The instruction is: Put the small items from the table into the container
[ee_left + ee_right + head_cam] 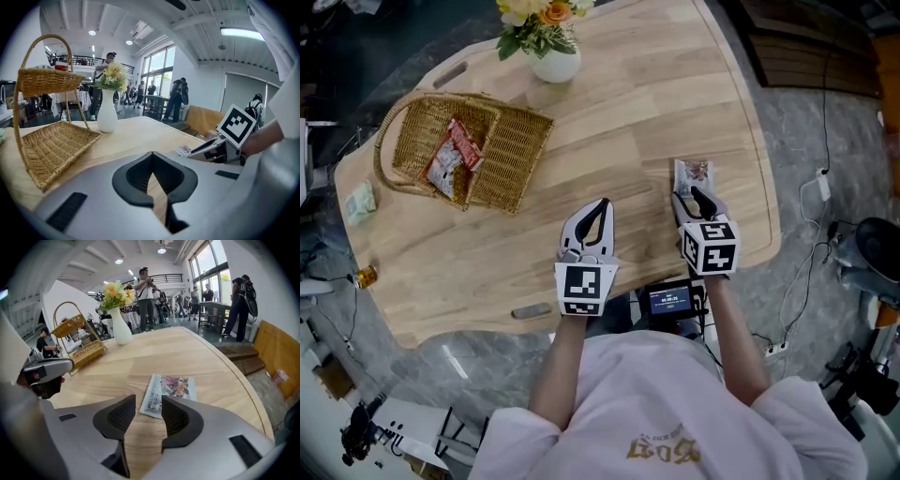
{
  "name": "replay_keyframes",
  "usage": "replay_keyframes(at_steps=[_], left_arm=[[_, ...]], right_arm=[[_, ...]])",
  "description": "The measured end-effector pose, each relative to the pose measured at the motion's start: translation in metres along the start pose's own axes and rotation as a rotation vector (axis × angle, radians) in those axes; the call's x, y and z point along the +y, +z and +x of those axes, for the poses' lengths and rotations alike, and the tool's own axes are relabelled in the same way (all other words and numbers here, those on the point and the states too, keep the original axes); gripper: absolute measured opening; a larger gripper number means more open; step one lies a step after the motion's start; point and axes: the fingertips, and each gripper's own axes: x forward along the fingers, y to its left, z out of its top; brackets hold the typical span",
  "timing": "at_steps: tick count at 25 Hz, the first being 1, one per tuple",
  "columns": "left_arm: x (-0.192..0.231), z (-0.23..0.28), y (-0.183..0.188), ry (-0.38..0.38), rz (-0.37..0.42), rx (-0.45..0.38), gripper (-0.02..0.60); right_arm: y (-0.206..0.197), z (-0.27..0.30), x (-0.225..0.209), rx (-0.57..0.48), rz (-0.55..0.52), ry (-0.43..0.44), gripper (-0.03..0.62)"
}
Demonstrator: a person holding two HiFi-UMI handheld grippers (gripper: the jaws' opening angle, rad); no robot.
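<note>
A flat pale-blue snack packet [692, 173] lies on the wooden table near its right edge. My right gripper [698, 197] hovers just over the packet's near end, jaws open, nothing pressed between the pads. In the right gripper view the packet [171, 387] lies just beyond the open right gripper [147, 401]. My left gripper [600, 208] is shut and empty over bare wood to the left; its tips meet in the left gripper view [151, 157]. The wicker basket [516, 150] stands at the far left with a red-and-white packet [455, 159] inside.
A white vase with flowers [555, 61] stands at the table's far side. A pale green packet [361, 202] and a small amber bottle [364, 277] sit near the left edge. A small screen device [670, 300] hangs at the person's chest. People stand in the background.
</note>
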Motion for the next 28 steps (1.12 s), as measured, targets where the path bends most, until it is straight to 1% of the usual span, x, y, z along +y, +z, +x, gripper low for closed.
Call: replay_keyframes(at_steps=[6, 9, 12, 18, 19, 20, 21, 22, 23, 26, 28], left_arm=[[0.01, 0.002, -0.004, 0.003, -0.018, 0.006, -0.003], [0.013, 0.003, -0.005, 0.004, -0.029, 0.007, -0.003], [0.014, 0.004, -0.006, 0.004, -0.038, 0.01, -0.003], [0.013, 0.007, -0.007, -0.003, -0.047, 0.007, -0.003], [0.012, 0.007, -0.007, -0.004, -0.048, 0.008, -0.003], [0.012, 0.007, -0.007, -0.004, -0.048, 0.009, -0.003], [0.012, 0.007, -0.007, -0.003, -0.047, 0.01, -0.003], [0.012, 0.006, -0.007, -0.002, -0.048, 0.011, -0.003], [0.012, 0.006, -0.007, 0.0, -0.048, 0.01, -0.003], [0.015, 0.003, -0.005, 0.01, -0.05, 0.004, -0.003], [0.017, 0.0, -0.004, 0.017, -0.049, 0.002, -0.003]], right_arm=[[-0.008, 0.017, 0.001, 0.049, -0.016, -0.014, 0.178], [-0.011, 0.021, -0.002, 0.066, -0.049, -0.054, 0.177], [-0.011, 0.021, -0.004, 0.062, -0.07, -0.082, 0.176], [-0.012, 0.021, -0.006, 0.043, -0.055, -0.082, 0.167], [-0.012, 0.021, -0.006, 0.047, -0.05, -0.073, 0.16], [-0.012, 0.022, -0.005, 0.052, -0.036, -0.053, 0.131], [-0.012, 0.022, -0.003, 0.053, -0.013, -0.026, 0.085], [-0.012, 0.022, -0.001, 0.051, 0.012, -0.003, 0.053], [-0.012, 0.022, 0.001, 0.048, 0.025, 0.009, 0.033], [-0.012, 0.022, 0.003, 0.051, -0.013, 0.007, 0.021], [-0.012, 0.022, 0.003, 0.051, -0.016, 0.013, 0.02]])
